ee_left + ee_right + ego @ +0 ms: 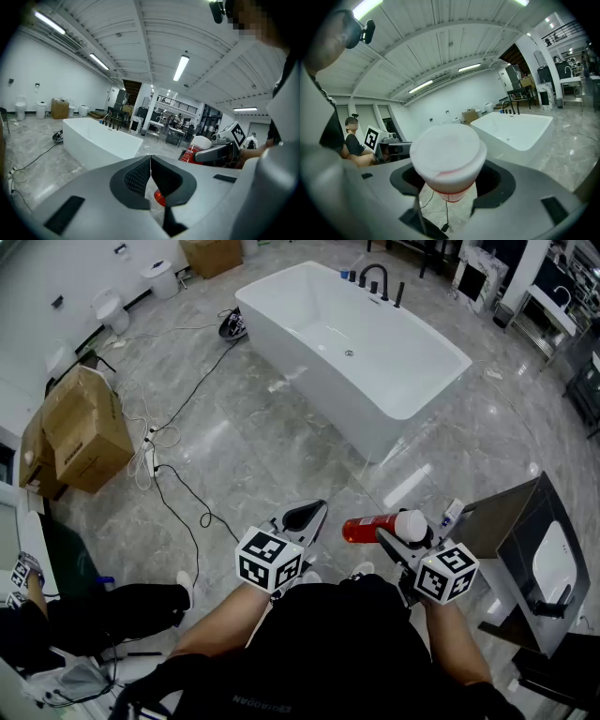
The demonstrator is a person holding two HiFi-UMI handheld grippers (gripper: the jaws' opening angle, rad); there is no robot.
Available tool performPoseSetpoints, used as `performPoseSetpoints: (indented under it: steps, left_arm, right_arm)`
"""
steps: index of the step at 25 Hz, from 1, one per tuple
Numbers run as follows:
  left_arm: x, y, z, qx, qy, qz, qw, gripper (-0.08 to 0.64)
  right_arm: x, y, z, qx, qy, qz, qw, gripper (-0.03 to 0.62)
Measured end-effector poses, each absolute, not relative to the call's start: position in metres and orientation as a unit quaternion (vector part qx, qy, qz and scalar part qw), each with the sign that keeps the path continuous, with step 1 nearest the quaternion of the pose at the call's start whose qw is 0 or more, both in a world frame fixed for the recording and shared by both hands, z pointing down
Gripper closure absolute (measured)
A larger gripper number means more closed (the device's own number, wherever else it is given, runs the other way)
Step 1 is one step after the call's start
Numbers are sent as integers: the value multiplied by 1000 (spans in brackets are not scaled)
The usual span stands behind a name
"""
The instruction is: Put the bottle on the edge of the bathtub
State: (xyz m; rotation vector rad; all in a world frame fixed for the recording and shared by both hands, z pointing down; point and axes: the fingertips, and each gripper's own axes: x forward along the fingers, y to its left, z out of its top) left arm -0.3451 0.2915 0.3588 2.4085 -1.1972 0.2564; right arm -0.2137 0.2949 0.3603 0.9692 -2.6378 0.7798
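Grey marble floor spreads wide around the white bathtub, which stands out in the middle of the showroom. Off to the tub's left sits a cardboard box, and a black cable trails from it toward the person. Well short of the tub's near side, the left gripper hangs empty with its jaws pressed together. Just beside it is the red bottle with its white cap, lying level in the air. The right gripper clamps it at the cap end, jaws spread wide around it. To my eye it is light, stiff plastic, smooth and round, so the long body may swivel in that hold. A grip nearer the middle looks safer for standing it on the narrow rim. A washbasin stands to the right of the tub.
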Motion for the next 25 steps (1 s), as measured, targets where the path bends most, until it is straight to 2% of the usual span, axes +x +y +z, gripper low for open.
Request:
performPoseSetpoints:
  steps: [16, 21, 25]
  left_arm:
    - [-364, 330, 361, 879, -416, 98, 212, 543]
    - [-367, 341, 366, 879, -413, 108, 212, 543]
    - [-365, 349, 370, 882, -407, 118, 205, 543]
  right_arm:
    - [-240, 334, 356, 334, -901, 247, 126, 304]
    - [-250, 343, 357, 319, -901, 276, 106, 304]
    - [-252, 352, 364, 322, -896, 279, 122, 304]
